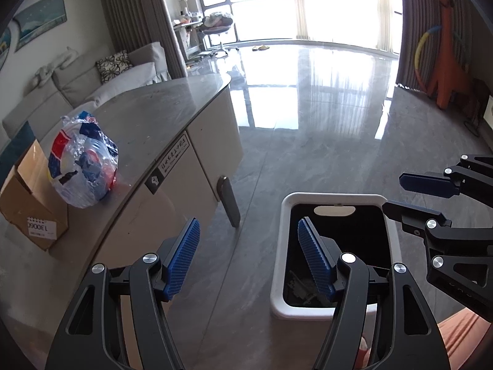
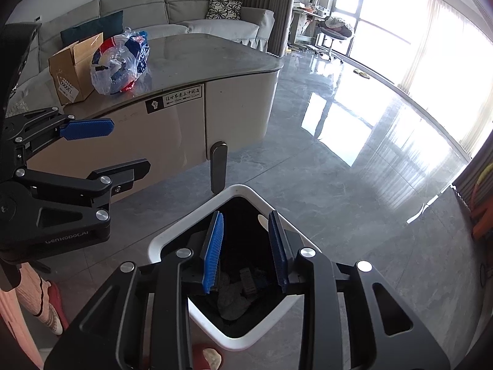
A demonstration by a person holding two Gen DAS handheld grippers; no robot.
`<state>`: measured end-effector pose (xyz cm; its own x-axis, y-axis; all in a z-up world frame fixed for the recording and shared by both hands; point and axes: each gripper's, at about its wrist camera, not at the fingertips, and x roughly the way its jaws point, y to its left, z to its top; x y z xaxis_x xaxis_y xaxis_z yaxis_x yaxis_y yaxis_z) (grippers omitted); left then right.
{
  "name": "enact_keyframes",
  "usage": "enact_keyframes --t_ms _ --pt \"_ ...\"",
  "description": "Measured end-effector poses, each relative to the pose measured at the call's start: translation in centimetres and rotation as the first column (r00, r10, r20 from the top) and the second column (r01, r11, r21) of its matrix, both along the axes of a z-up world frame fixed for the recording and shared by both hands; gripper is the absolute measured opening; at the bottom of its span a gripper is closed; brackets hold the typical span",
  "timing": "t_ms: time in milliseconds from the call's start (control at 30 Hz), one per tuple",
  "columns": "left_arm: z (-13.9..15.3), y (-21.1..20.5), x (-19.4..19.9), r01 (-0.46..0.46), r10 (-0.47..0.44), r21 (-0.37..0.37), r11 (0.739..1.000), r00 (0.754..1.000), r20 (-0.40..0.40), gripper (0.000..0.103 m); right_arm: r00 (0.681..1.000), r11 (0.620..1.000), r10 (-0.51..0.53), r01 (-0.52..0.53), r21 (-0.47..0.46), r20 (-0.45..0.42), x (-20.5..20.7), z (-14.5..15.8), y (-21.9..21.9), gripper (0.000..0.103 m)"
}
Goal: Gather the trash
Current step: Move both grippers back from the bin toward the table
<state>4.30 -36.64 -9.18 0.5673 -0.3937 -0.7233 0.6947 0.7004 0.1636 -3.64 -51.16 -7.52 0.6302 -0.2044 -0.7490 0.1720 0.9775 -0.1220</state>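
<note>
Both grippers hang over a white-rimmed trash bin (image 1: 334, 199) that stands on the grey tiled floor (image 1: 308, 141) just beside the curved front of a low cabinet (image 2: 240, 117) with a grey stone top. The left gripper (image 1: 249, 257) has its jaws spread wide and holds nothing; in its own view the right-hand blue pad (image 1: 314, 259) lies over the bin's dark opening while the other pad sits above the floor between bin and cabinet. The right gripper (image 2: 246, 251) is likewise released and empty, its two ribbed blue pads parted directly above the bin's mouth (image 2: 237, 215), where dark crumpled scraps (image 2: 234, 299) lie at the bottom. Each gripper shows in the other's camera, off to the side with fingers apart. On the cabinet top, near its front edge toward the left end, sits a crumpled clear plastic bag (image 1: 83, 163) printed in red, blue and white, resting upright on the stone surface and touched by neither gripper. Just behind and beside the bag stands an open cardboard box (image 2: 72, 71) with a white label on its side. A dark sticker with white lettering (image 2: 174, 98) is fixed to the cabinet front below the bag. A light grey sofa (image 2: 185, 6) with a patterned cushion (image 2: 224, 8) runs behind the cabinet. An orange dinosaur-shaped toy (image 1: 446, 49) stands by the far curtains.
</note>
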Motion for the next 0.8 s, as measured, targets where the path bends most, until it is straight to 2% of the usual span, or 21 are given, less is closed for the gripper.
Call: enact_keyframes --t_ms 300,467,800 --pt "1.6 2.5 0.6 -0.046 0.047 -0.034 0.998 0.999 0.018 0.068 0.999 0.999 0.045 -0.044 -0.017 0.025 1.4 1.5 2.1 0.032" --pt "4.0 6.1 2.5 -0.117 0.121 -0.067 0.991 0.992 0.047 0.068 0.992 0.994 0.104 -0.103 -0.03 0.064 3.6 3.4 5.0 0.032" --pt "7.5 14.1 6.6 -0.262 0.271 -0.099 0.96 0.959 0.087 0.068 0.967 0.972 0.235 -0.231 -0.045 0.1 9.4 6.1 11.4 0.032"
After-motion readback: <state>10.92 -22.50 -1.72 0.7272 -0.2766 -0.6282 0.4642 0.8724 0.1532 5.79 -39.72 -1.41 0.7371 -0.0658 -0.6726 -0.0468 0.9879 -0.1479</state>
